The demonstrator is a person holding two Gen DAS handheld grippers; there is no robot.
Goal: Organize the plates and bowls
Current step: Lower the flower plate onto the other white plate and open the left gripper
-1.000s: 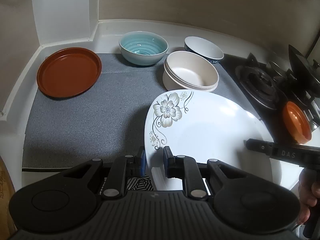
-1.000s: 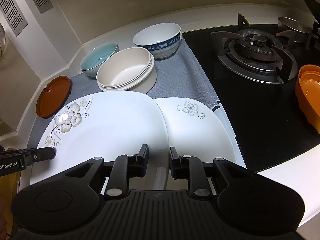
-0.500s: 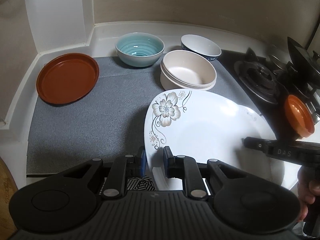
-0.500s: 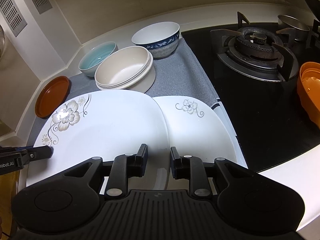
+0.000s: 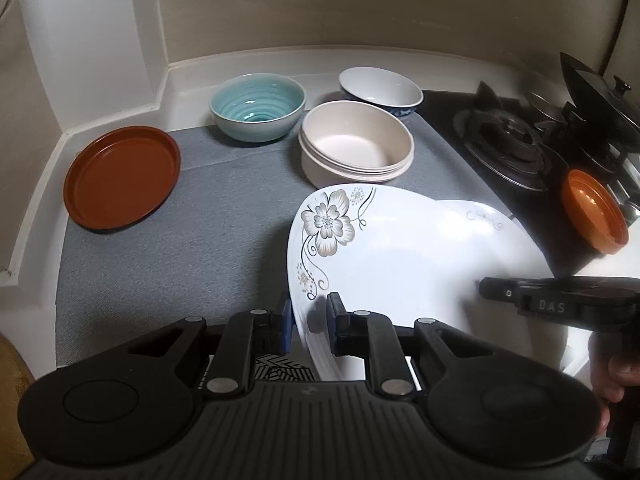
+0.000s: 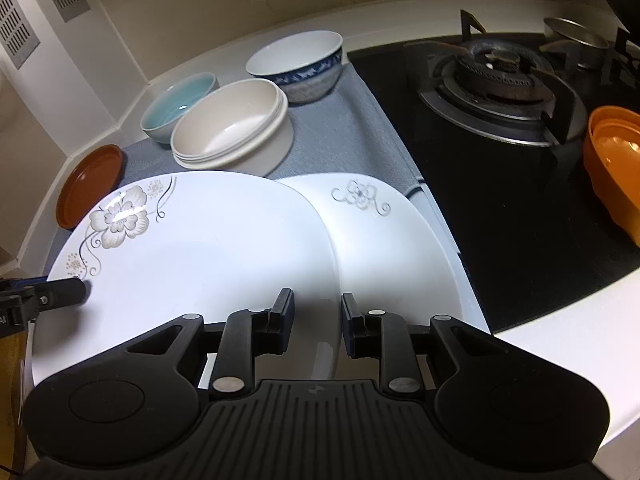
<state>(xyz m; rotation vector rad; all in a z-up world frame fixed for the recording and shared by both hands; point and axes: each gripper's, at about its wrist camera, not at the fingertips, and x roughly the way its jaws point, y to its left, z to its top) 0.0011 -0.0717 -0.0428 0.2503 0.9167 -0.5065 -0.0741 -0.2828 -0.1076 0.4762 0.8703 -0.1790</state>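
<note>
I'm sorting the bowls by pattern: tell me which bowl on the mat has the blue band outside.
The white bowl with the blue patterned band, farthest back beside the stove. The teal bowl is plain glazed and ringed inside; the beige stacked bowls are unpatterned.

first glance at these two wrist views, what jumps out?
The large white flower plate dominates the foreground, held at opposite rims by the left tool and right tool, overlapping a second white flower plate on the grey mat. Behind sit stacked cream bowls, a teal bowl, and a brown plate far left. An orange bowl rests on the black stove at right.
</note>
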